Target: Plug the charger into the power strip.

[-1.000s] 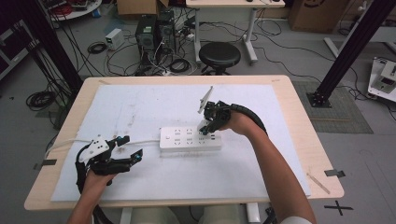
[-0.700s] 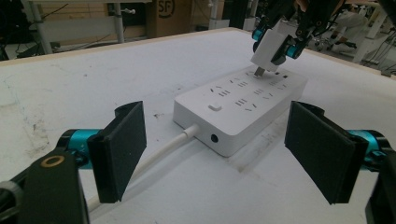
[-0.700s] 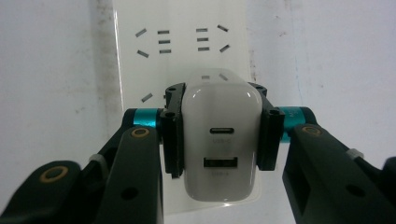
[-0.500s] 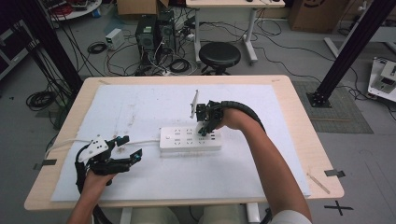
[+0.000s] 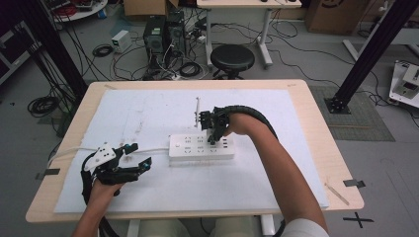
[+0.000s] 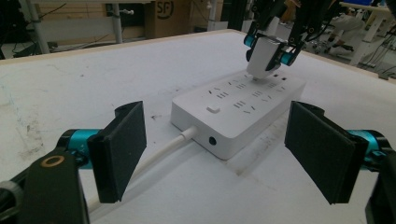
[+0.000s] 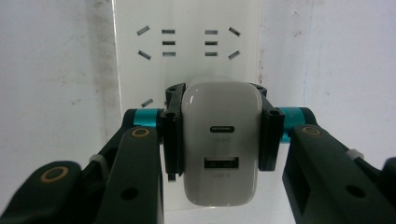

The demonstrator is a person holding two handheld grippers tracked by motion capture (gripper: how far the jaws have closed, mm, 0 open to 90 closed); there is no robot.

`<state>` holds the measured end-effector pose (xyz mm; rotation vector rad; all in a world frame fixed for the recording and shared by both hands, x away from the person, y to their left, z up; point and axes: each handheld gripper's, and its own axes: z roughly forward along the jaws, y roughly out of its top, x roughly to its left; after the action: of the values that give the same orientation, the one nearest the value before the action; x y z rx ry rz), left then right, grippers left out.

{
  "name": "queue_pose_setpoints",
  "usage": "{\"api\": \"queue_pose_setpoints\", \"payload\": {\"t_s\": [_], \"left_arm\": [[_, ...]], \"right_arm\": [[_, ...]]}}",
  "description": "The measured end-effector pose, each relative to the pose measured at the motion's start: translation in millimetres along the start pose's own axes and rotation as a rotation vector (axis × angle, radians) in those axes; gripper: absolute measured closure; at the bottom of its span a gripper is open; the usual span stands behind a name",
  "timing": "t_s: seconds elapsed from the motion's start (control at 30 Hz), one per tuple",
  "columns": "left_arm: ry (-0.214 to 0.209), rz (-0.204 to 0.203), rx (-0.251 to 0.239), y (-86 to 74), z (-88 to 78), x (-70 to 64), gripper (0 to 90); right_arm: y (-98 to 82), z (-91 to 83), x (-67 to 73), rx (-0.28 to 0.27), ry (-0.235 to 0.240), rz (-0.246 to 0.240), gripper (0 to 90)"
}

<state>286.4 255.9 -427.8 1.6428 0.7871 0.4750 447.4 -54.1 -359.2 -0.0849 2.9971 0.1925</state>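
My right gripper [image 7: 219, 144] grasps the charger [image 7: 220, 147] directly above the power strip [image 5: 201, 147]; left gripper [image 6: 224, 154], released, lies well left.

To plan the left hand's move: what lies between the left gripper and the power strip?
In the left gripper view, bare white table cover and the strip's white cable separate the open left gripper from the power strip.

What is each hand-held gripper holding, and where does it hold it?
The right hand-held gripper clamps a white charger by its two side faces, over the power strip. The left hand-held gripper is open and holds nothing.
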Motion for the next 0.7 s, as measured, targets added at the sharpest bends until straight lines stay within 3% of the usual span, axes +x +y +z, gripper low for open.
{"api": "queue_pose_setpoints", "payload": {"t_s": [0.07,0.1,0.37,0.7], "left_arm": [[0.0,0.002,0.001,0.1,-0.3,-0.1,20.8],[0.001,0.0,-0.003,-0.2,-0.4,-0.1,20.8],[0.004,-0.008,-0.003,-2.6,-1.1,3.2,20.8],[0.014,-0.021,-0.016,-3.8,-2.6,3.9,20.8]], "right_arm": [[1.1,1.4,-1.2,0.006,0.005,-0.004,63.1],[1.6,6.8,0.0,0.033,0.004,-0.004,63.2],[-0.3,7.2,-5.3,0.017,0.039,0.041,63.4],[0.8,8.6,-9.0,0.029,0.058,0.052,63.5]]}}
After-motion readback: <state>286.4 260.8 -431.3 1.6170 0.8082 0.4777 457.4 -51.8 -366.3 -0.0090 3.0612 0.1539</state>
